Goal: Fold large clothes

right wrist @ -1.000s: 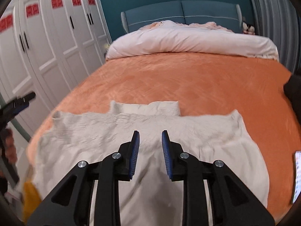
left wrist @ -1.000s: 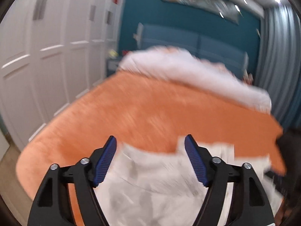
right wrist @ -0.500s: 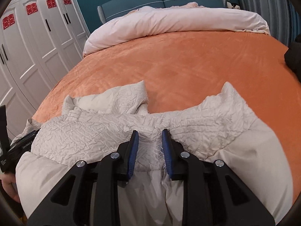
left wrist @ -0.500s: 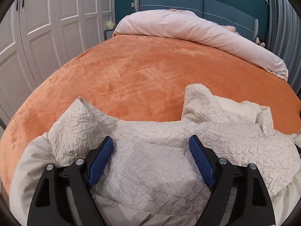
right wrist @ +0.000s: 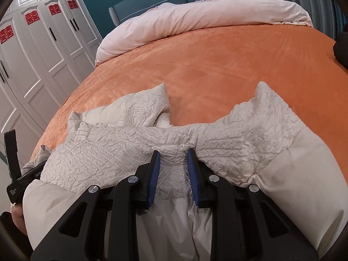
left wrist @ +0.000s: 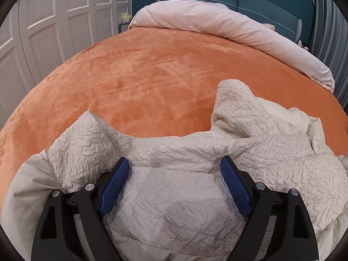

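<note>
A large cream quilted jacket (left wrist: 174,152) lies bunched at the near edge of the orange bed (left wrist: 152,76); it also shows in the right wrist view (right wrist: 250,130). My left gripper (left wrist: 175,167) is open, its blue pads spread wide over the crinkled fabric, which bulges up between them. My right gripper (right wrist: 173,155) is nearly closed, with a fold of the jacket pinched between its pads. The left gripper's body (right wrist: 13,174) shows at the left edge of the right wrist view.
A pale pink duvet (left wrist: 217,19) is rolled up at the head of the bed before a blue headboard (left wrist: 250,0). White wardrobe doors (right wrist: 43,54) run along the left side. A dark object (right wrist: 341,47) sits at the bed's right edge.
Both grippers dropped low onto the jacket and its far edge was drawn back toward me into a bunch. The right gripper now holds a fold; the left stays wide open.
</note>
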The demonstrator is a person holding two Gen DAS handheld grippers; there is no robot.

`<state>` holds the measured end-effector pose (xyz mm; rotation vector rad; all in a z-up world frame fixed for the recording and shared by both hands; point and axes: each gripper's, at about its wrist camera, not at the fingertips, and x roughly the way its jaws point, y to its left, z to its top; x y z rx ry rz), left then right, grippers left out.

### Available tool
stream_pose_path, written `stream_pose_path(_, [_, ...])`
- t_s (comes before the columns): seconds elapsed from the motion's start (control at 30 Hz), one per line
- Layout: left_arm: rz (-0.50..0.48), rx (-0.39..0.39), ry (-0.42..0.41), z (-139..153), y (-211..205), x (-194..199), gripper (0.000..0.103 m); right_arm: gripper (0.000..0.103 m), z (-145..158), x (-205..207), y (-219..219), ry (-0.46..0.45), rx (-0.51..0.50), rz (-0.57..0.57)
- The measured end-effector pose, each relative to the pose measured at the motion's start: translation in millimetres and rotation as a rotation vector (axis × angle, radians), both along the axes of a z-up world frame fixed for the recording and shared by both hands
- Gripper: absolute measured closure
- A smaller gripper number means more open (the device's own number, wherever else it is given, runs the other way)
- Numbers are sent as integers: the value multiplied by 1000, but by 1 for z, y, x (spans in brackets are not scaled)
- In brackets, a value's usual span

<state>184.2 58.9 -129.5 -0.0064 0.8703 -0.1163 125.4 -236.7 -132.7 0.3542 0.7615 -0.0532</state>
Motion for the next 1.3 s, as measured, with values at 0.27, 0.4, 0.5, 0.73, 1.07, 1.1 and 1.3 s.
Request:
stream_pose_path(0.27, [-40,-69,-46,63,3,-39,22,75,60,-18,23,-10,-28,20])
stream_pose_path(0.4, [-133,-150,-37,85,-15,-81,20,75,80,-34,73,-36,-52,155])
stream_pose_path(0.5, [-153,-84,-19,65,-34,-90,18,75,54,-25,109,49,-146,238])
stream_pose_path(0.73, [-152,-9,-73,41,-39,-88,9,78,32,-21,98,63,-113,250])
stream_pose_path(1.07, [84,30,-92,69,47,-15,11,75,58,-9,-27,49,-152,-93])
stream_pose_path(1.1, [98,45,-77,63,52,-7,11,76,47,-6,-41,77,-147,-118])
stream_pose_path(1.3, [150,40,24,17,68,15,8,75,5,-6,-57,105,-99,-119])
